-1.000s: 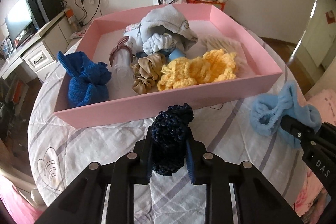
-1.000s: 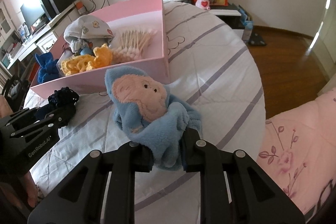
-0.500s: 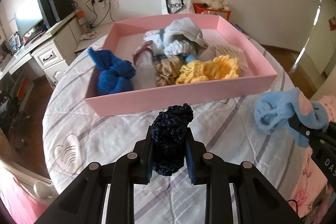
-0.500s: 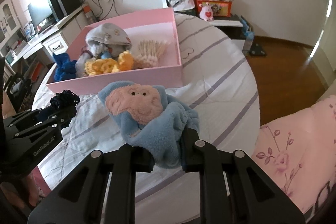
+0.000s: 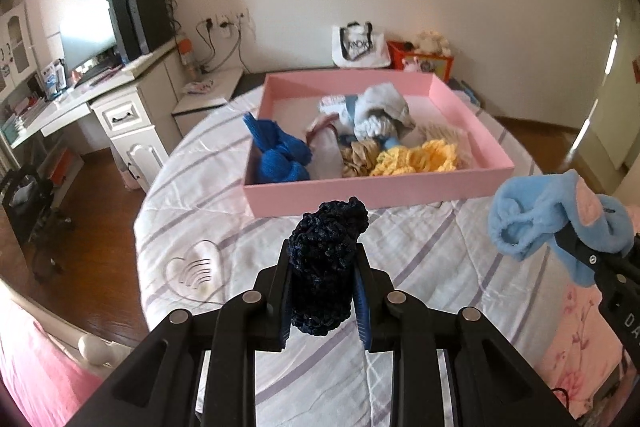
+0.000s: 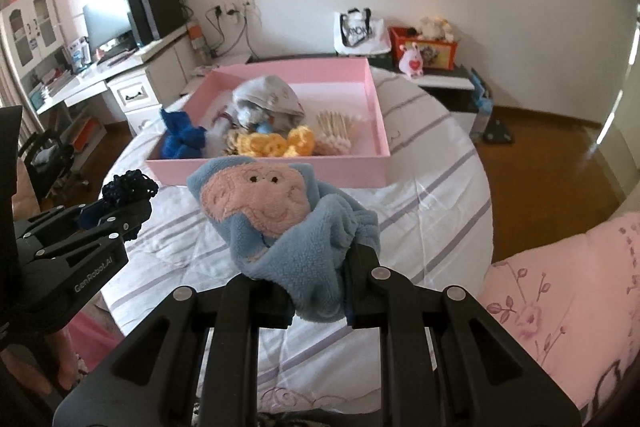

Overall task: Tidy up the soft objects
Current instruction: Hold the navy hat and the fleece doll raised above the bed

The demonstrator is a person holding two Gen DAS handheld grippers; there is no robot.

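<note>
Left wrist view: your left gripper [image 5: 323,301] sits bottom centre of the frame, clamped on a dark navy crocheted item [image 5: 325,263] that stands upright between the jaws and rises above them. Behind it, at frame centre, the pink box [image 5: 376,197] rests on the striped bed cover [image 5: 224,211]. Inside the box, from left to right: a royal blue knit bundle [image 5: 280,157], a beige scrunchie [image 5: 358,157], a yellow crocheted piece [image 5: 416,159], with a grey-white cloth bundle [image 5: 382,107] behind them. At the right edge your right gripper [image 5: 580,259] shows from the side, closed on a light blue fleece toy [image 5: 556,223]. A white desk [image 5: 120,107] stands at the left.

Right wrist view: your right gripper [image 6: 318,295] is at bottom centre, jaws pinching the lower folds of the light blue fleece toy [image 6: 288,227]; its pink embroidered face [image 6: 260,199] points up at the camera. The pink box [image 6: 372,119] lies beyond it, upper centre. At the left edge your left gripper [image 6: 124,217] holds the dark navy crocheted item [image 6: 128,185] clear of the bed cover [image 6: 420,203]. A pink floral fabric [image 6: 560,287] fills the lower right.
</note>
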